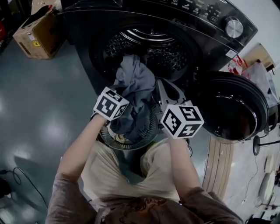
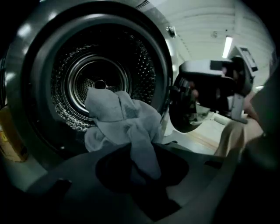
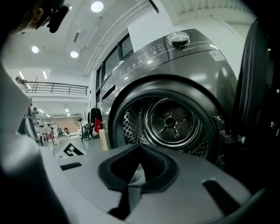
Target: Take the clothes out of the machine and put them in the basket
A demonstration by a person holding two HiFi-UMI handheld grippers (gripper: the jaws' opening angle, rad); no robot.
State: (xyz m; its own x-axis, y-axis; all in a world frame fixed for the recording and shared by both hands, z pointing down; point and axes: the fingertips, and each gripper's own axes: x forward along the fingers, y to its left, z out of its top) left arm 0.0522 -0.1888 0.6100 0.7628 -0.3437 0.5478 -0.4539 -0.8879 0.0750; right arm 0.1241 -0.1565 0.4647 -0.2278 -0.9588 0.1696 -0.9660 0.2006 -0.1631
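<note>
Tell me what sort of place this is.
Probably a workshop or lab hall, not a home laundry room: a front-loading laundry machine stands on a bare glossy floor near a cardboard box, with a railed mezzanine beyond.

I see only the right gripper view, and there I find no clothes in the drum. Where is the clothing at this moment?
Observer: A grey garment hangs in front of the open drum, above the basket.
Operator: Which gripper holds it?
Observer: The left gripper is shut on it; the cloth runs down between its jaws.
</note>
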